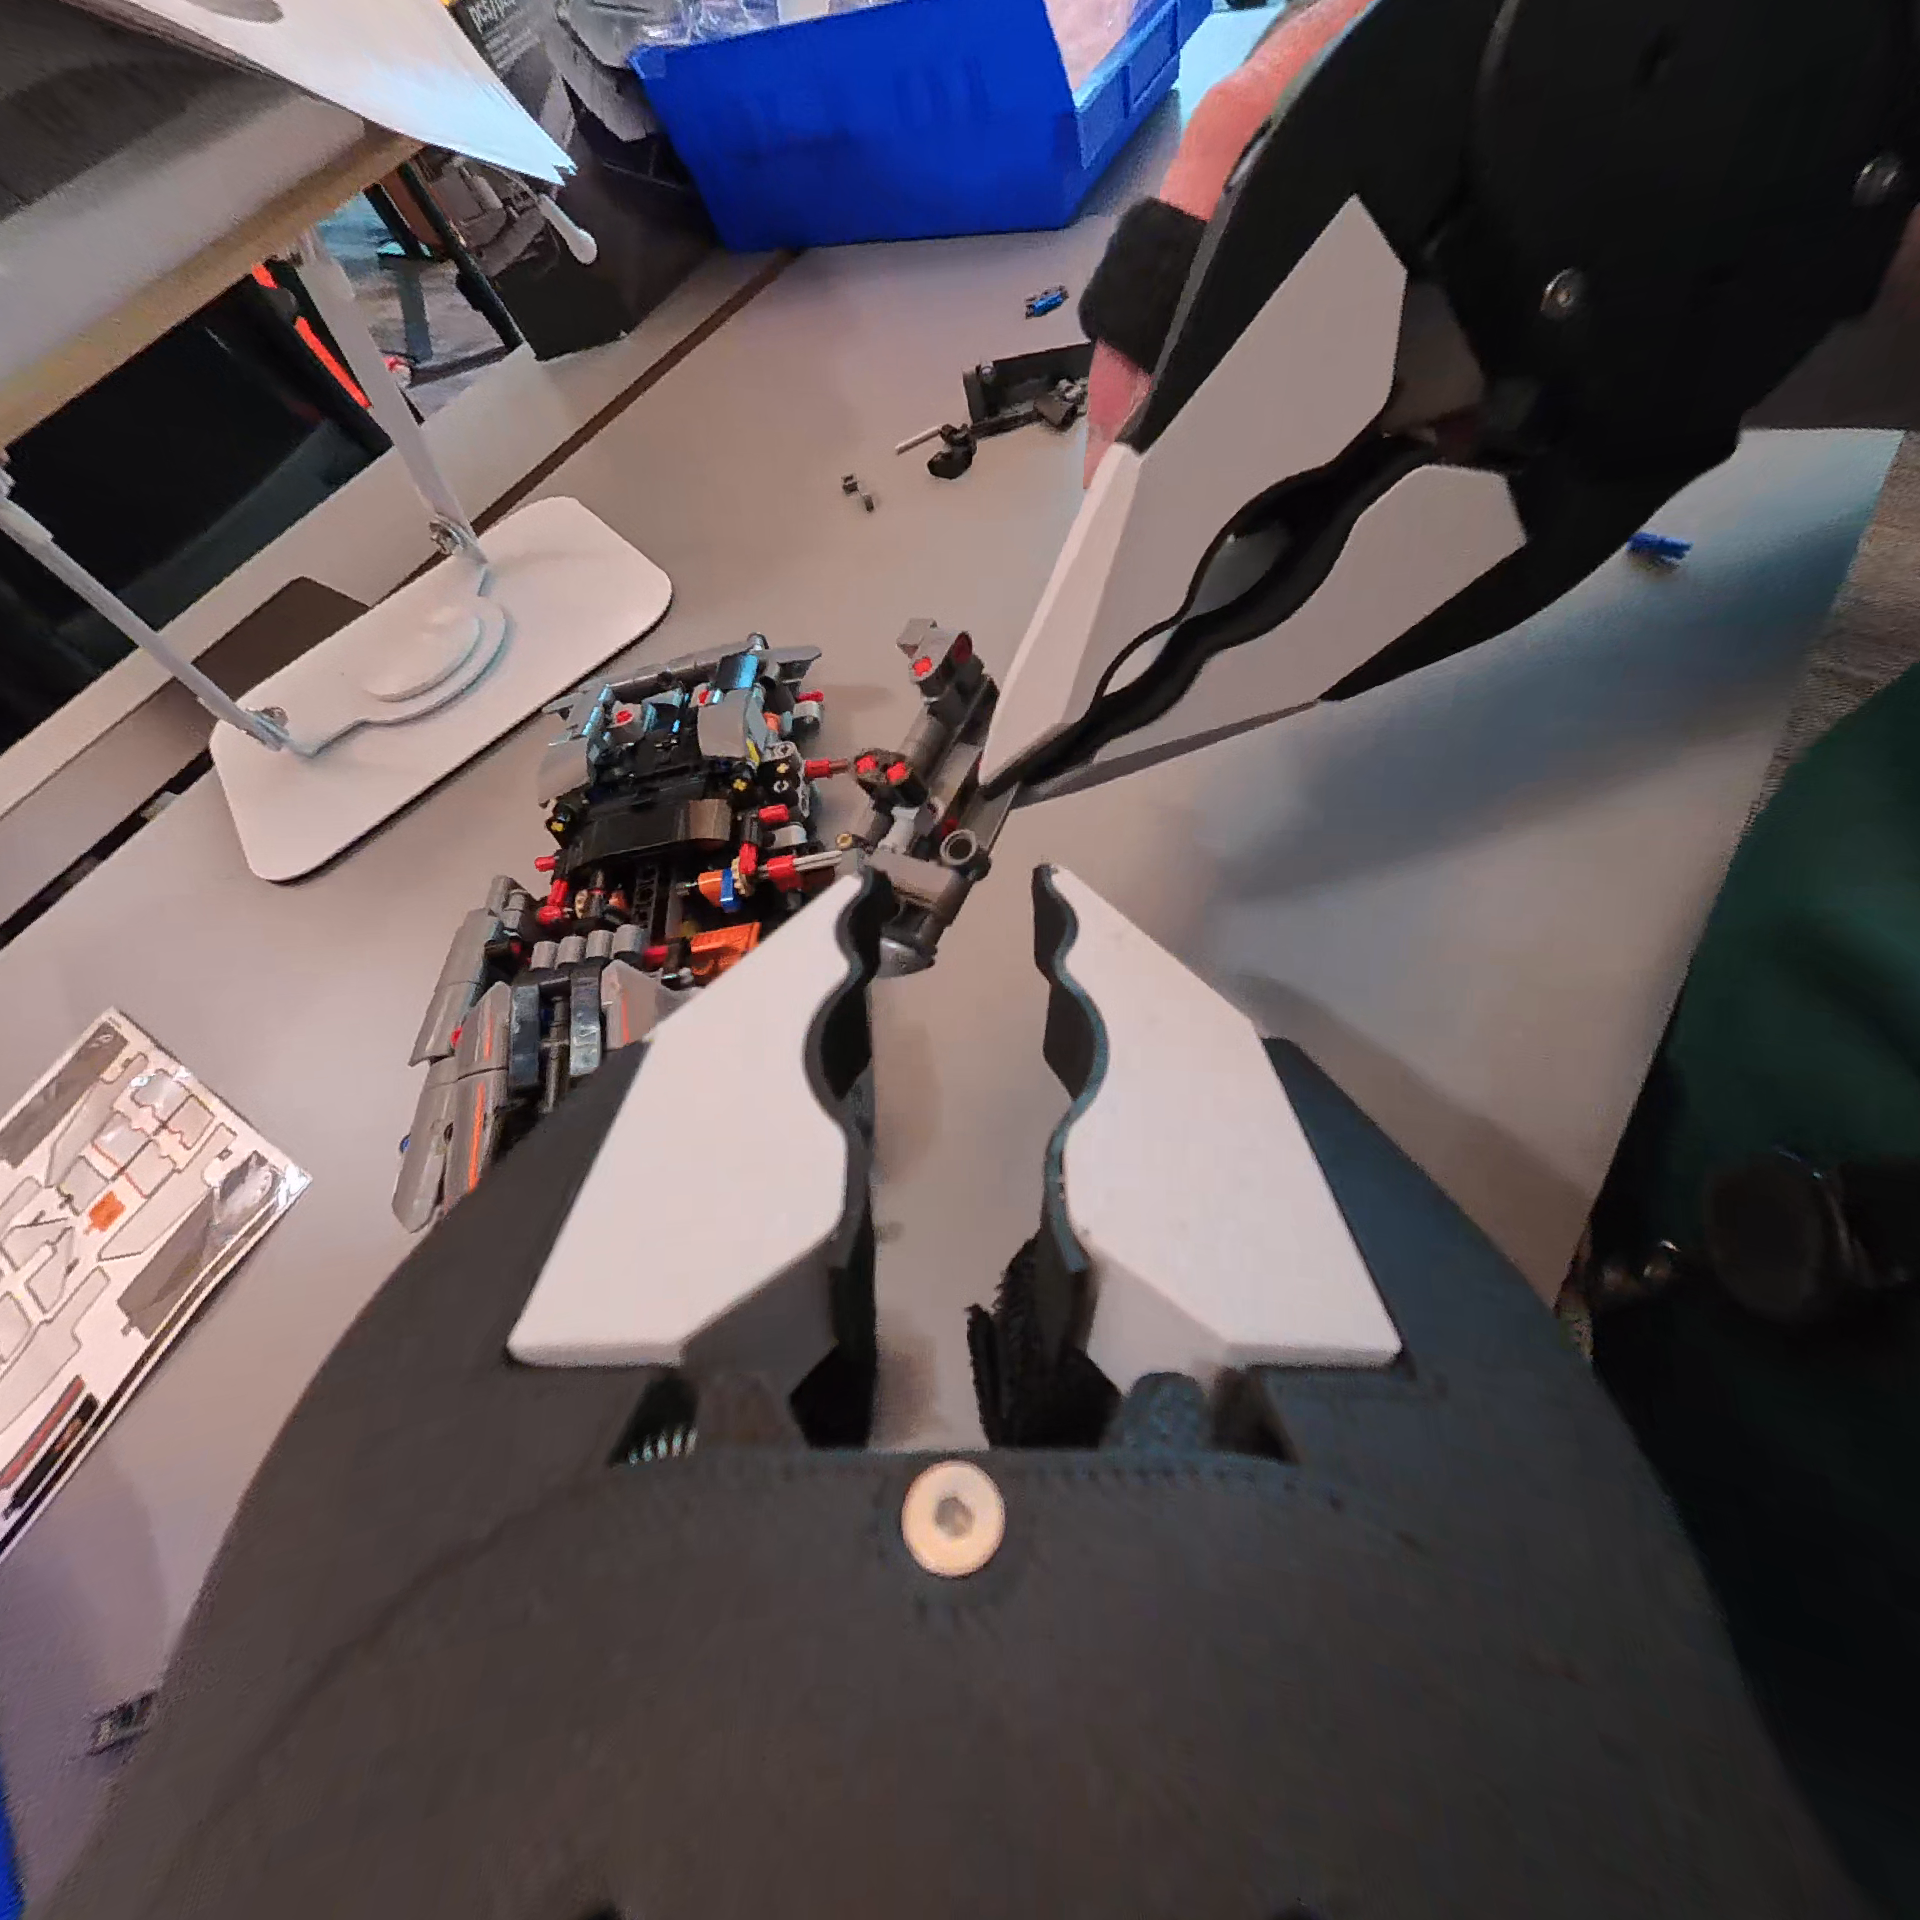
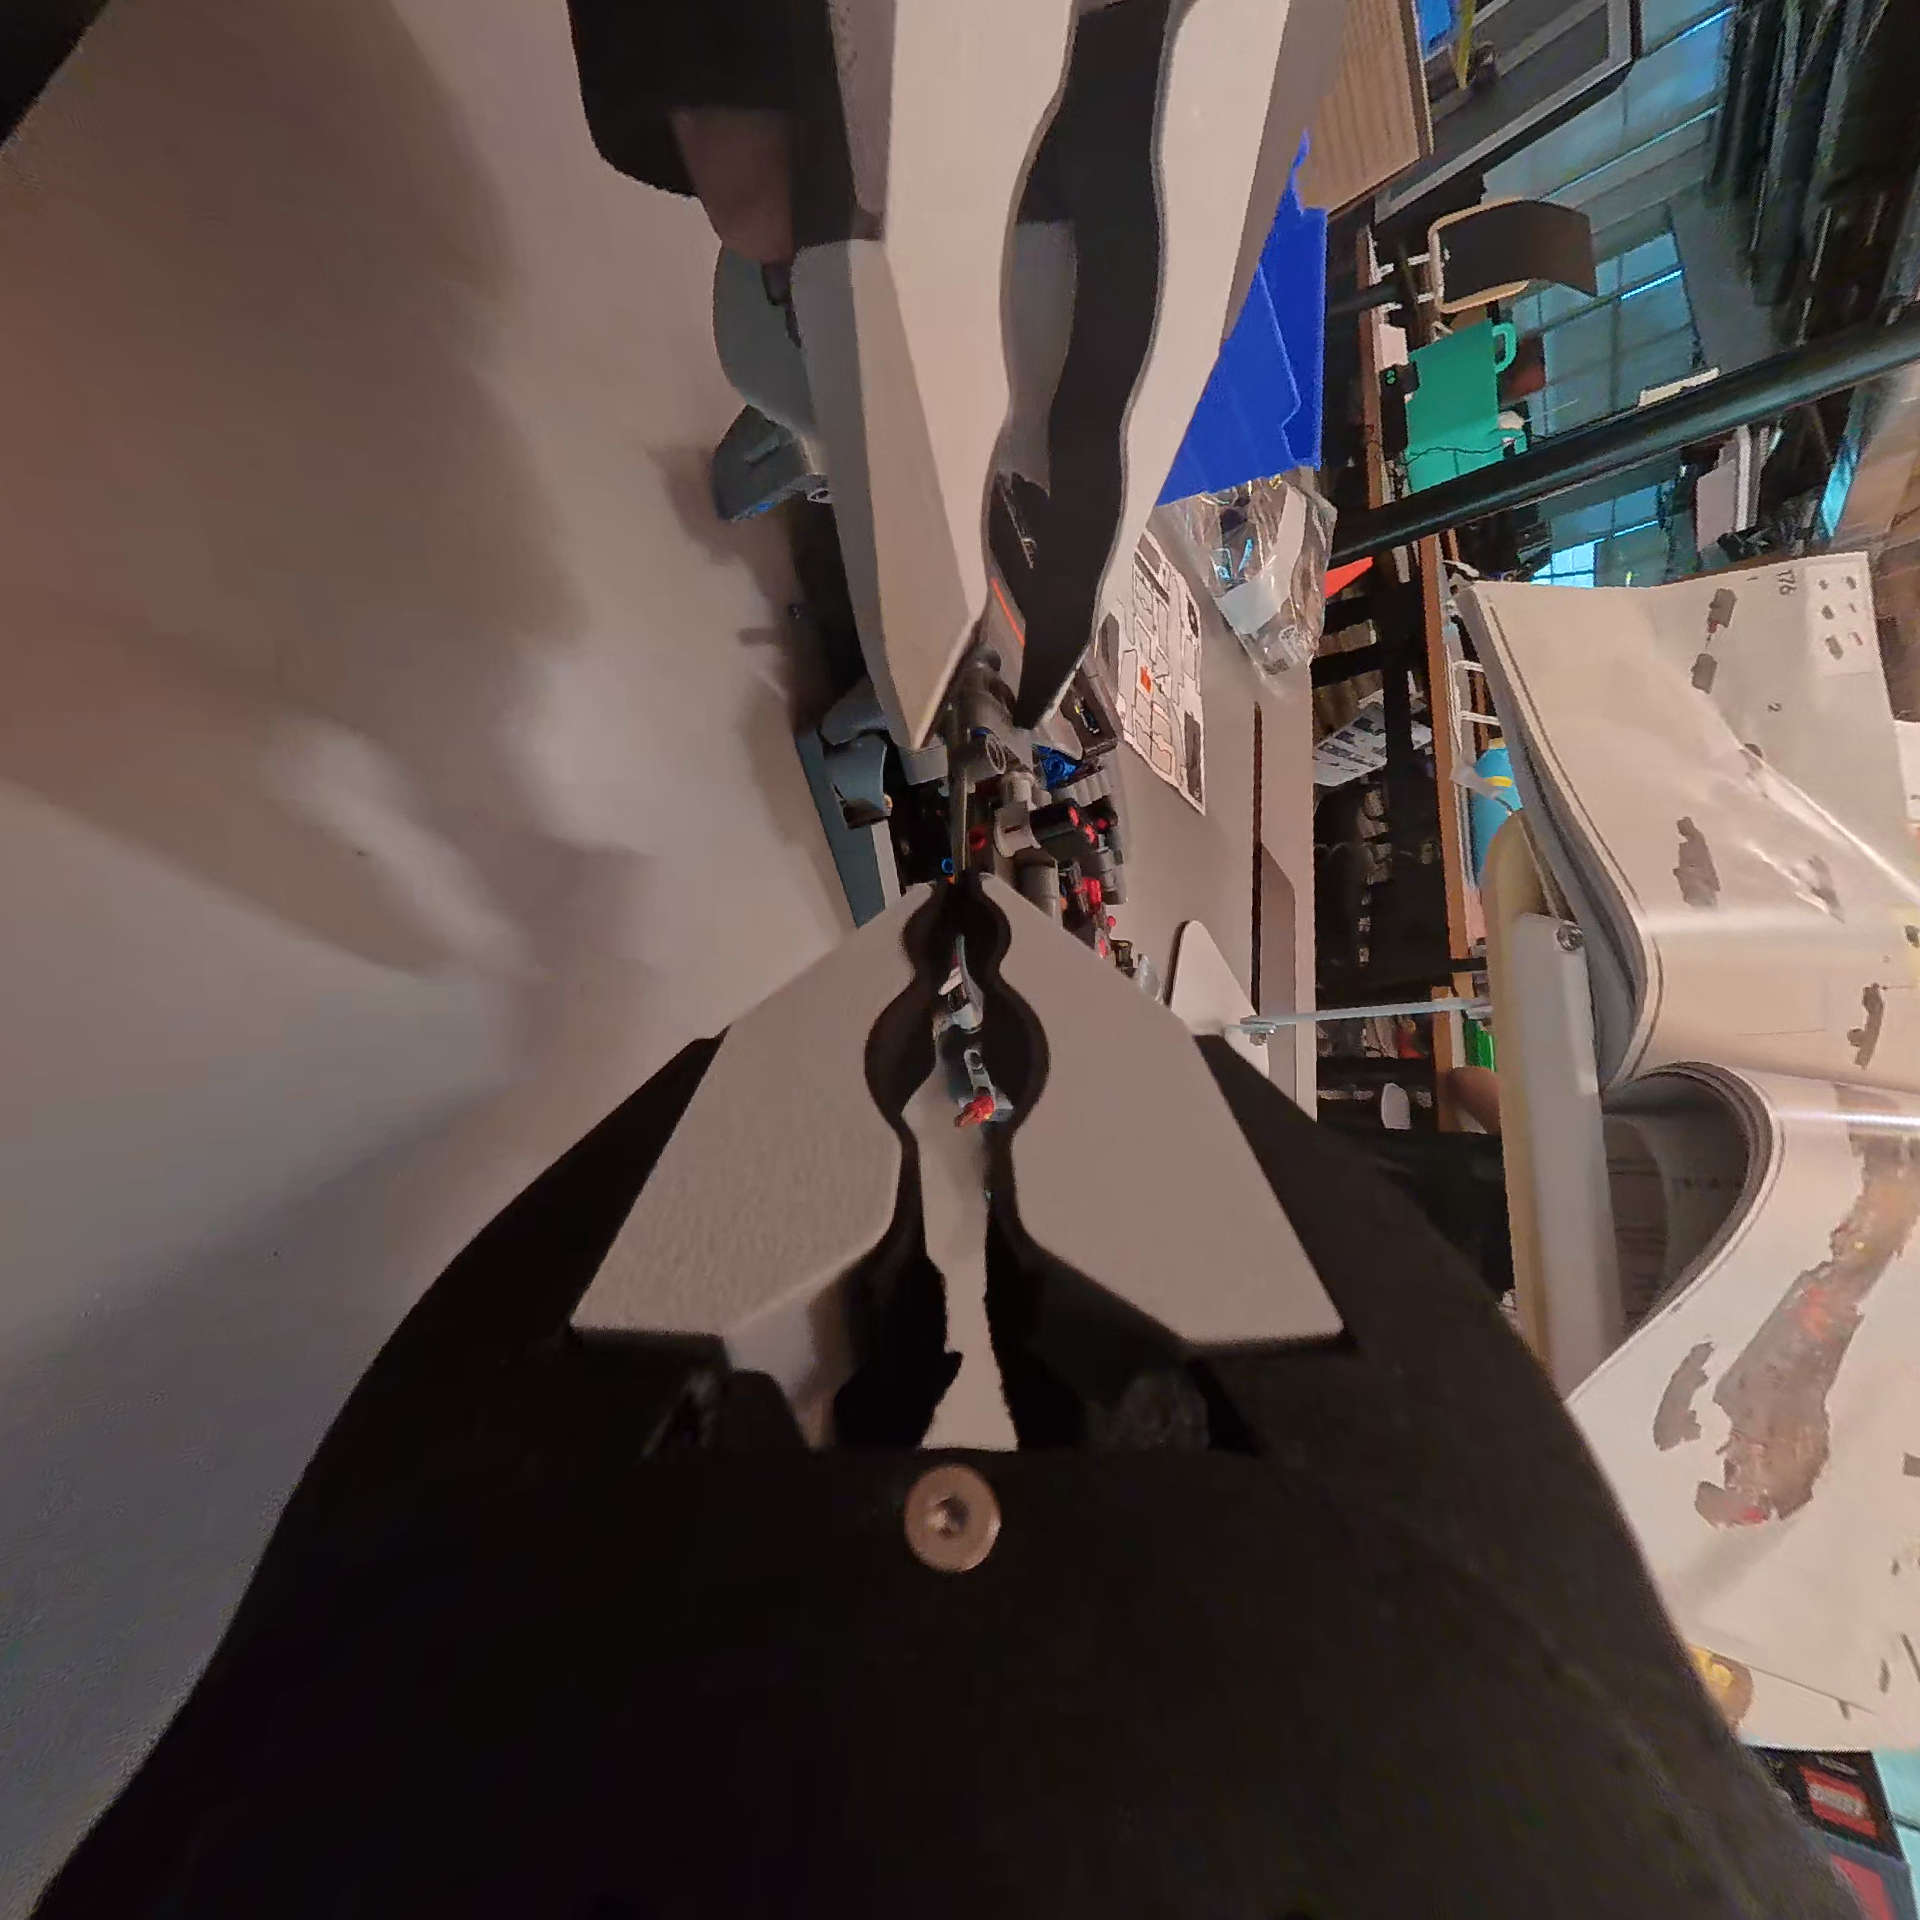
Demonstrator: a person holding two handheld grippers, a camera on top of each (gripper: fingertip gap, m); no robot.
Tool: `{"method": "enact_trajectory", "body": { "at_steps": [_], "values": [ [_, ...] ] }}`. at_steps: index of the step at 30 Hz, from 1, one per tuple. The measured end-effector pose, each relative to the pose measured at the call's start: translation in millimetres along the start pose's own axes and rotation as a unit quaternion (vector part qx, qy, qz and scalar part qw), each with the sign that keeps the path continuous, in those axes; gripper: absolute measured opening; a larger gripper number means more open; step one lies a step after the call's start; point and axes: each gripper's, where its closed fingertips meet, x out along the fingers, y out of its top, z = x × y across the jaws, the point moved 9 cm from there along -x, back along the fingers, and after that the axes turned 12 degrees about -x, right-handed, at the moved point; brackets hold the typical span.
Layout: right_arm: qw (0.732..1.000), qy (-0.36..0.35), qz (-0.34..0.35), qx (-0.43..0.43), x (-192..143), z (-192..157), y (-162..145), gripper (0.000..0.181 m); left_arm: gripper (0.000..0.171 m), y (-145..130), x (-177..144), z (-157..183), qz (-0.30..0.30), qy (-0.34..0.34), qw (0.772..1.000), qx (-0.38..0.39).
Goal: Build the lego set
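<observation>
A grey lego sub-assembly [image 1: 930,748] with red pins stands tilted on the grey table [image 1: 1351,935], right of the main lego model [image 1: 644,831]. My left gripper [image 1: 954,878] is open. The sub-assembly's near end lies between its fingertips, against the left finger [image 1: 831,935], with a clear gap to the other finger. My right gripper [image 1: 992,792] comes in from the upper right and is shut on the sub-assembly's thin dark beam. In the right wrist view my right gripper [image 2: 961,894] pinches that beam [image 2: 958,821], and the open left gripper [image 2: 982,717] sits at its far end beside the model [image 2: 1070,831].
A white stand's base [image 1: 447,675] lies left of the model and a sticker sheet [image 1: 114,1195] at the left edge. A blue bin [image 1: 883,114] and loose dark parts [image 1: 997,405] lie at the back. An open instruction booklet [image 2: 1714,935] rests on the stand. The tips of both grippers are at nearly the same place.
</observation>
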Motion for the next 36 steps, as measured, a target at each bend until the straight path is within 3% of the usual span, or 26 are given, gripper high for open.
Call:
{"method": "enact_trajectory", "body": {
  "at_steps": [6, 10, 15, 19, 21, 25, 29, 31, 36],
  "values": [
    [1.0, -0.01, 0.003, 0.012, -3, 2, -2, 0.0, 0.032, -1, -2, -5, -0.001, 0.031, 1.0, -0.004],
    [0.999, -0.02, 0.012, 0.039, -7, 5, -3, 0.0, 0.034, -2, -5, -11, 0.01, 0.026, 0.998, -0.059],
    [0.986, 0.005, 0.07, 0.153, -10, 8, -9, 0.0, 0.034, -1, -3, -6, 0.017, 0.013, 0.996, -0.088],
    [0.948, 0.021, 0.141, 0.283, -17, 15, -12, 0.0, 0.034, 1, 1, -5, 0.044, -0.01, 0.986, -0.159],
    [0.905, 0.032, 0.201, 0.375, -21, 19, -16, 0.0, 0.034, 1, 2, -4, 0.058, -0.029, 0.98, -0.188],
    [0.777, 0.058, 0.303, 0.549, -20, 21, -34, 0.0, 0.033, 5, 5, -4, 0.085, -0.052, 0.97, -0.224],
    [0.589, 0.091, 0.411, 0.689, -15, 19, -51, 0.0, 0.033, 10, 9, -4, 0.099, -0.07, 0.962, -0.244],
    [0.511, 0.099, 0.441, 0.731, -10, 16, -59, 0.0, 0.033, 13, 11, -3, 0.1, -0.068, 0.963, -0.243],
    [0.412, 0.105, 0.482, 0.766, -5, 11, -66, 0.0, 0.032, 23, 15, 1, 0.112, -0.081, 0.959, -0.246]
  ]
}}
